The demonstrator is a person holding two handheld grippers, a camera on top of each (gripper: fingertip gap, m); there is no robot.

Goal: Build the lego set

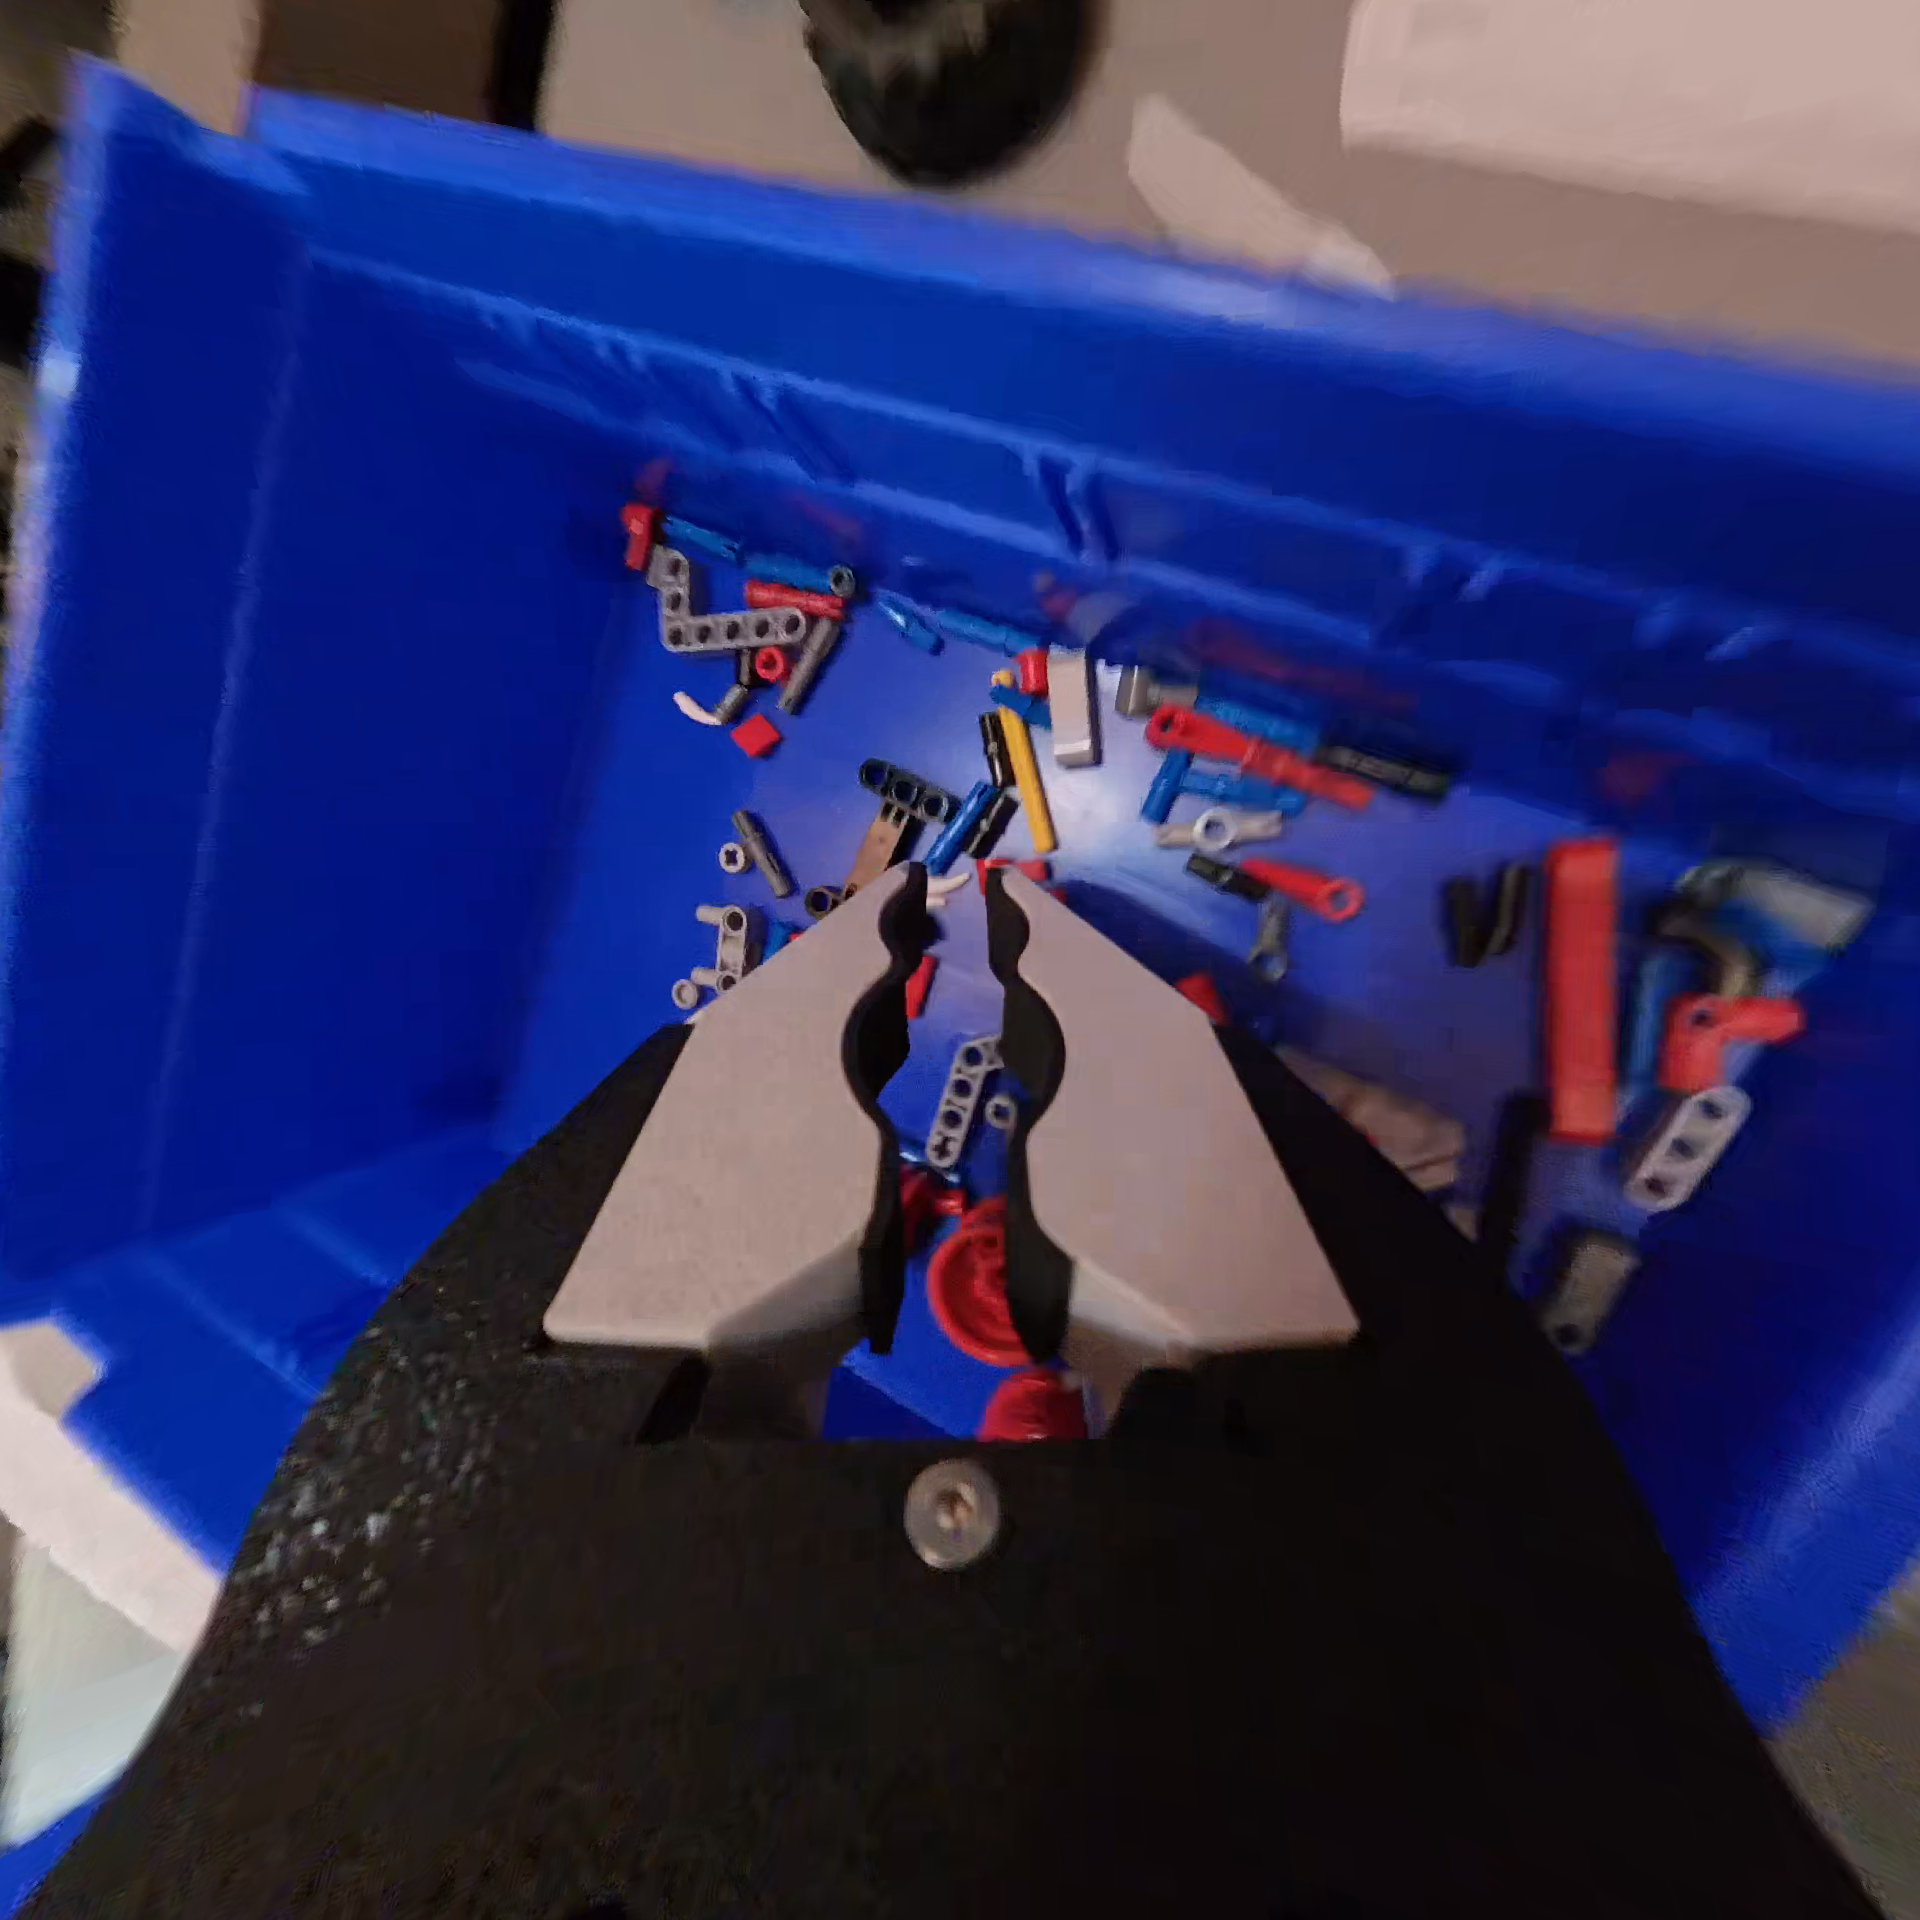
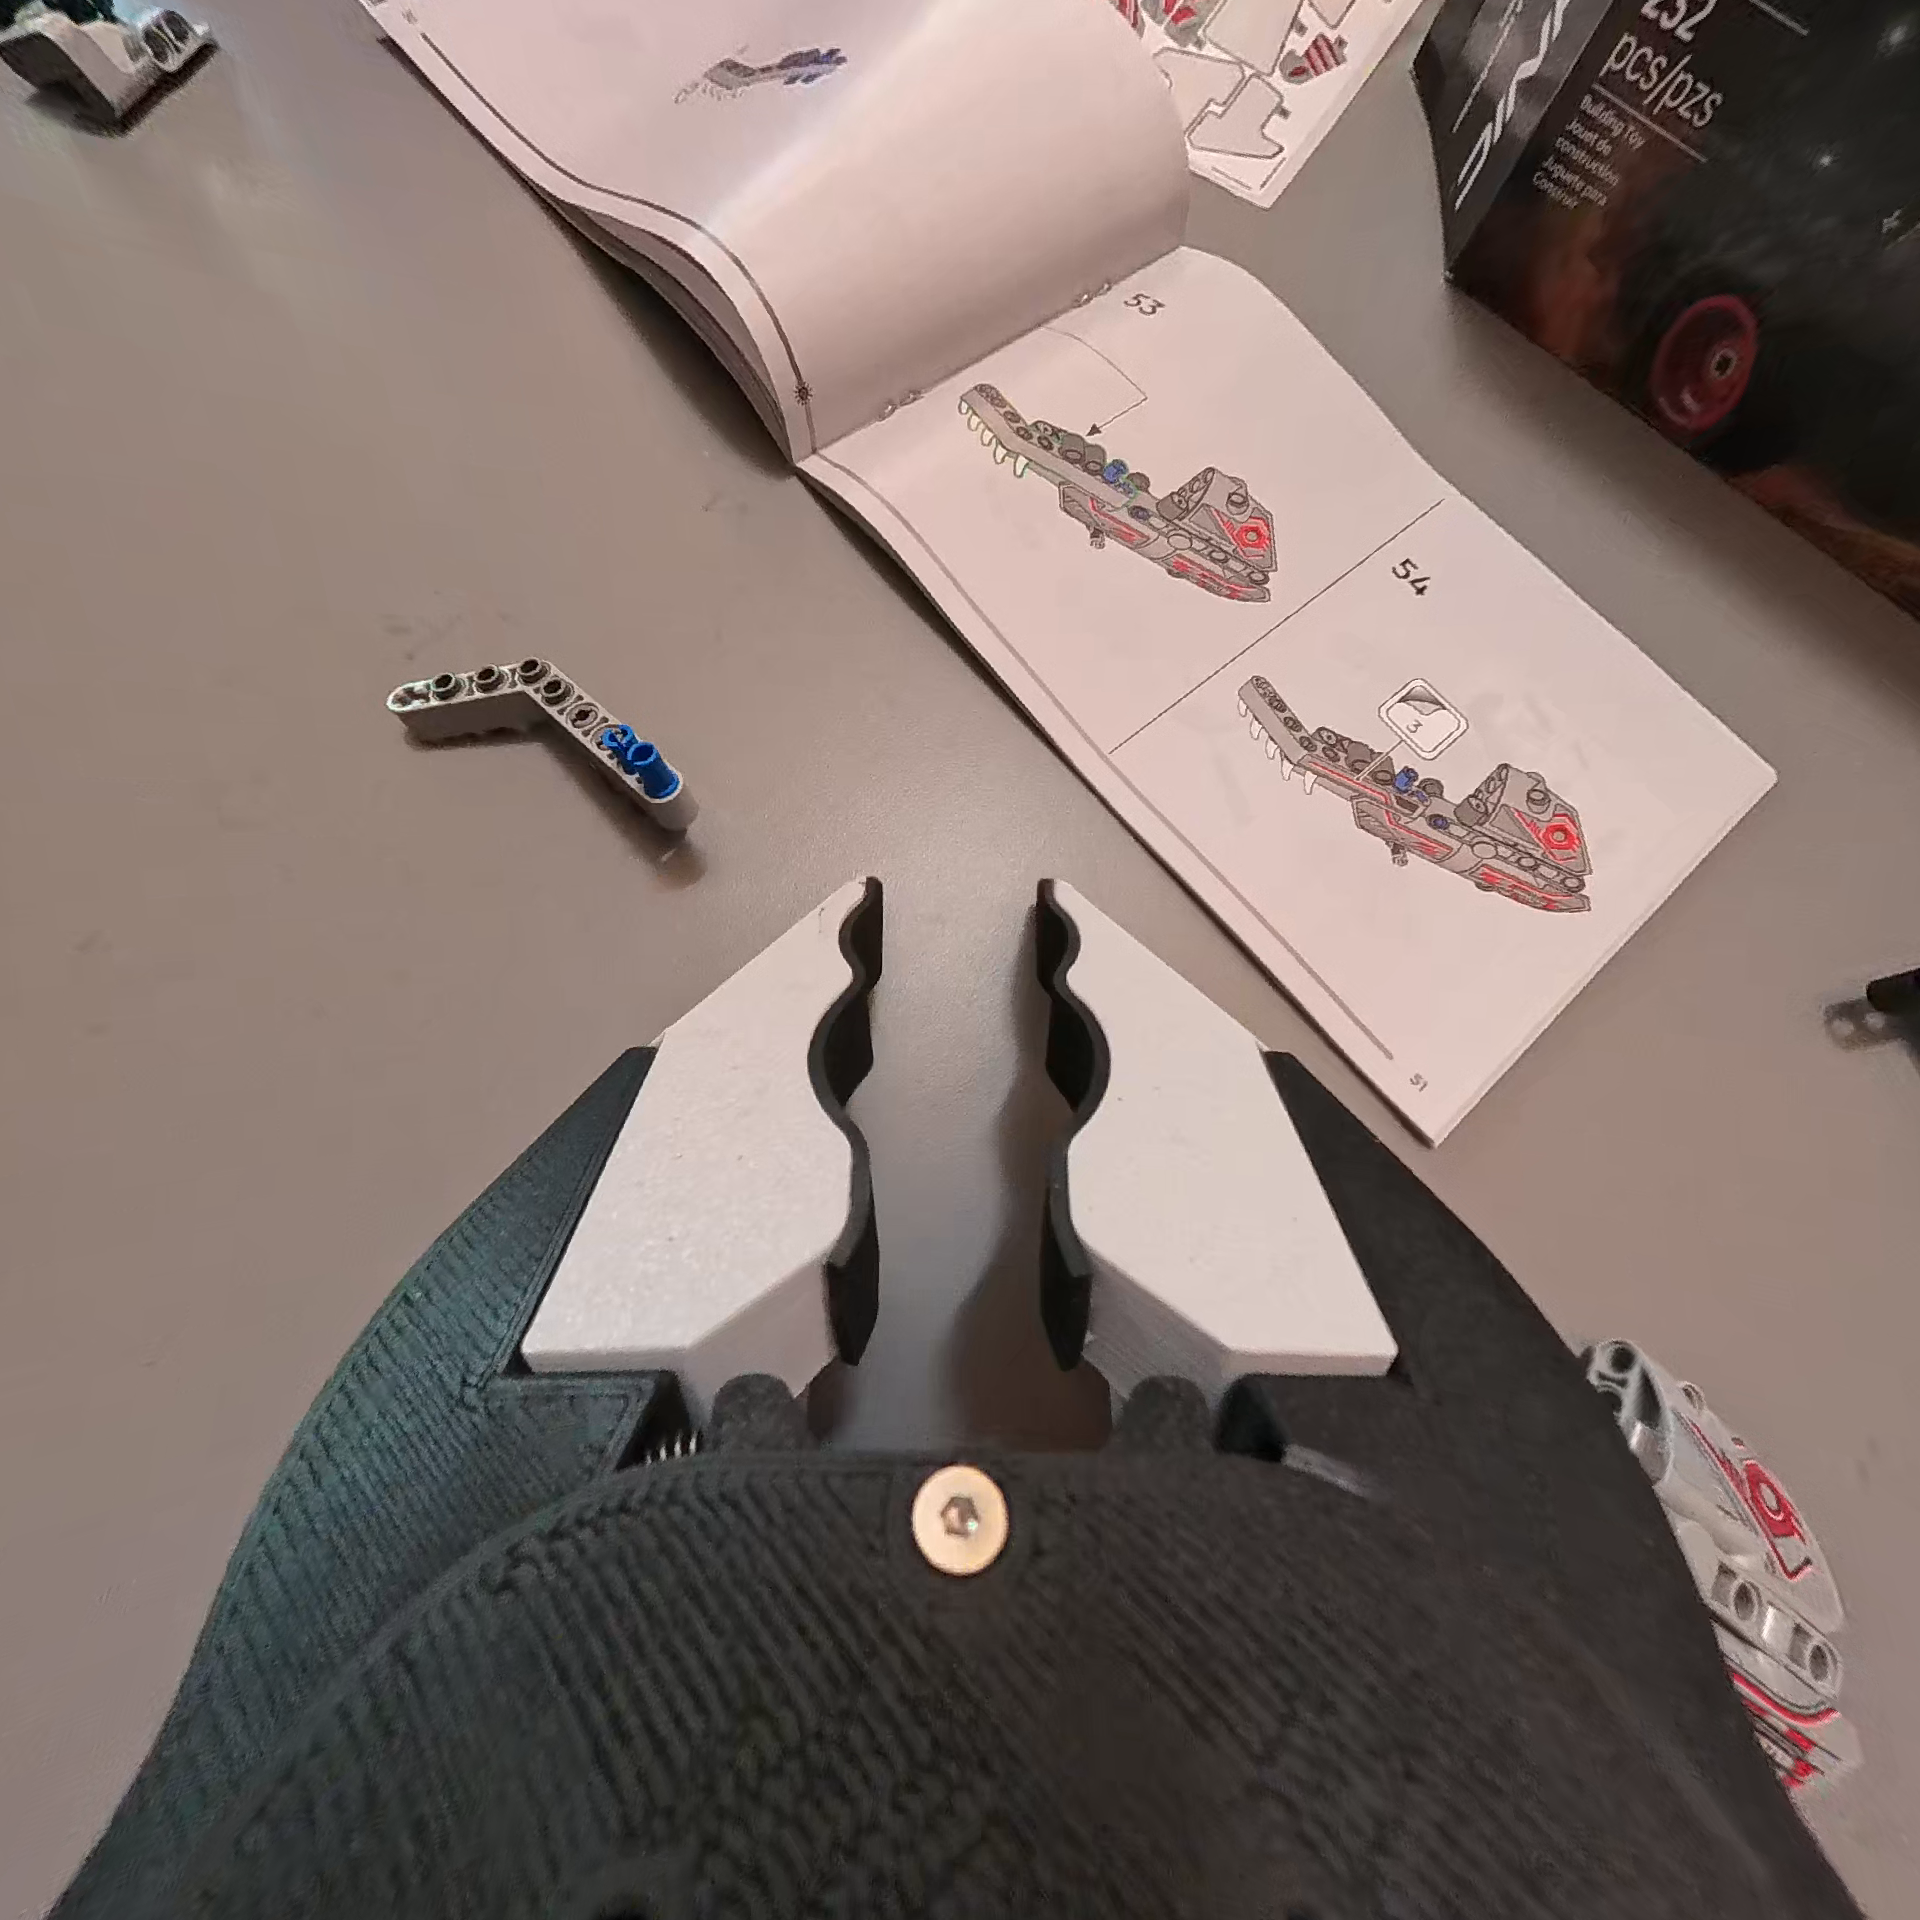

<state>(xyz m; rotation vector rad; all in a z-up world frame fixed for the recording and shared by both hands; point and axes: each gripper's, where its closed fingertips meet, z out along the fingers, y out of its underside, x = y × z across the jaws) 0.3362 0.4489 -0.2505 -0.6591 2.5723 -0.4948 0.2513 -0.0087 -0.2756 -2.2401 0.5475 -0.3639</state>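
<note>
My left gripper [image 1: 954, 883] hovers inside a blue bin [image 1: 312, 727] over several loose lego parts. Its jaws stand a narrow gap apart with nothing held; a small white tooth piece [image 1: 948, 886] lies below the tips. Near it are a yellow axle [image 1: 1029, 779], a grey bent beam [image 1: 717, 623] and a red wheel hub [image 1: 971, 1288]. My right gripper [image 2: 958, 894] is open and empty above the grey table [image 2: 260, 416]. A grey angled beam [image 2: 520, 707] with a blue pin [image 2: 639, 764] in its end lies on the table to its front left.
An open instruction booklet [image 2: 1299, 623] lies front right of the right gripper, a dark set box [image 2: 1714, 208] at the far right. A partly built grey and red assembly [image 2: 1745, 1558] sits by the gripper's right side. Another grey piece [image 2: 104, 42] lies far left. Across from one pair of fingers to the other is roughly 45 centimeters.
</note>
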